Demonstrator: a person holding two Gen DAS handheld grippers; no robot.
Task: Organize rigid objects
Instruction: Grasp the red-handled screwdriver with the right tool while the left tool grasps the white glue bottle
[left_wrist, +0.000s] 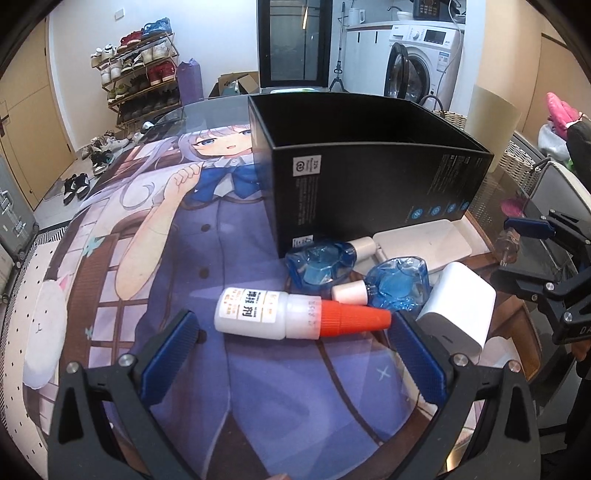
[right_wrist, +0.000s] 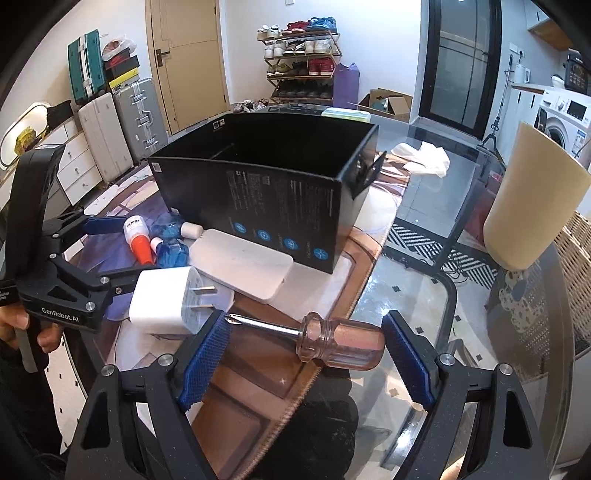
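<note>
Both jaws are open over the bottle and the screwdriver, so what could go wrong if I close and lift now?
1. The orange-capped bottle lies on its side; being round, it may roll away from the left gripper.
2. The screwdriver lies on bare glass table and may skid or turn under the right gripper.
3. Its tip sits near the white charger and could nudge it.

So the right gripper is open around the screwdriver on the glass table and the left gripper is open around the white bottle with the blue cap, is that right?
Not quite: the white bottle has an orange cap, not a blue one, as the left wrist view shows. The rest holds: the left gripper is open around it, and the right gripper is open around the screwdriver on the glass table.
</note>
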